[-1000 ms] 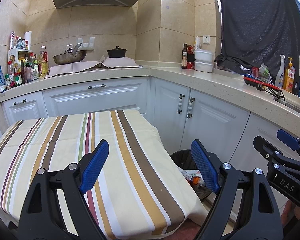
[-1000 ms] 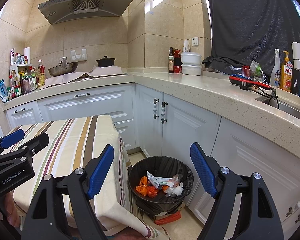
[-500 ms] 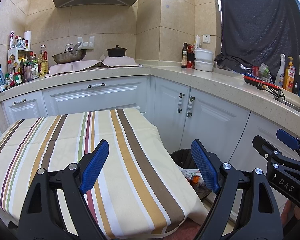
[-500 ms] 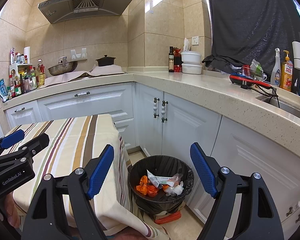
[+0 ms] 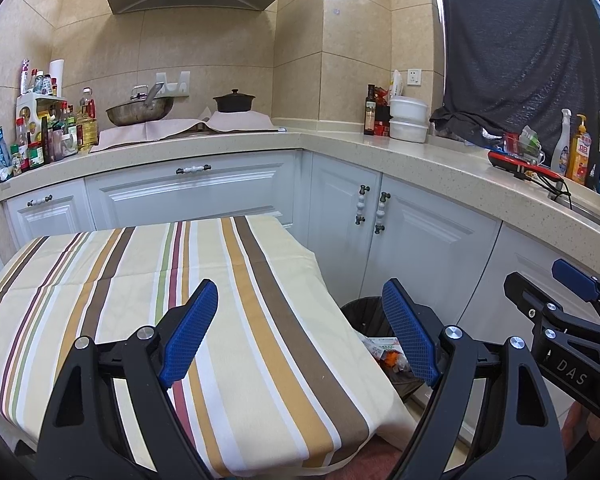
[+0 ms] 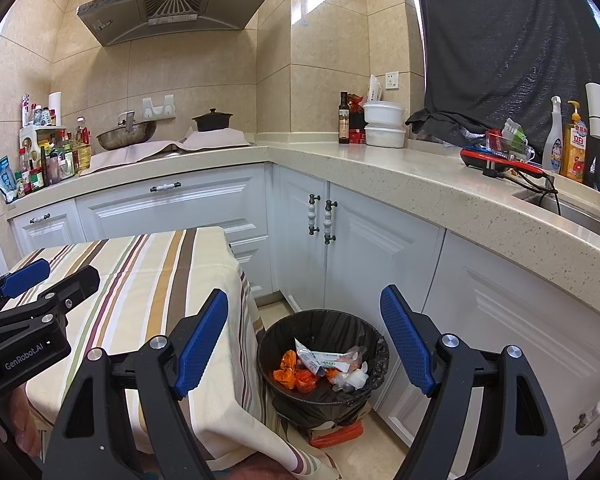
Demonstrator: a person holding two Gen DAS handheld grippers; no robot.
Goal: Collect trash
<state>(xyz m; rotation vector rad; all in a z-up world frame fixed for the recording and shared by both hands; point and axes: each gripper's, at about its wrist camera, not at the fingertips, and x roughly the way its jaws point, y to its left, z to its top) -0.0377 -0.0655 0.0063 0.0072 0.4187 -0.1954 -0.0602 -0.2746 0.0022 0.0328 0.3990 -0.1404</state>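
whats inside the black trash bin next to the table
In the trash bin: orange wrappers, a white printed packet and crumpled clear plastic, on a black liner. Anything beneath that top layer is covered.

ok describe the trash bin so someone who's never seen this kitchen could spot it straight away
Start at the striped tablecloth covering the table, then drop to the floor off its right edge, in front of the white cabinet doors. The trash bin stands there: round, lined with a black bag, holding orange wrappers and a white packet. It is the only container on the floor.
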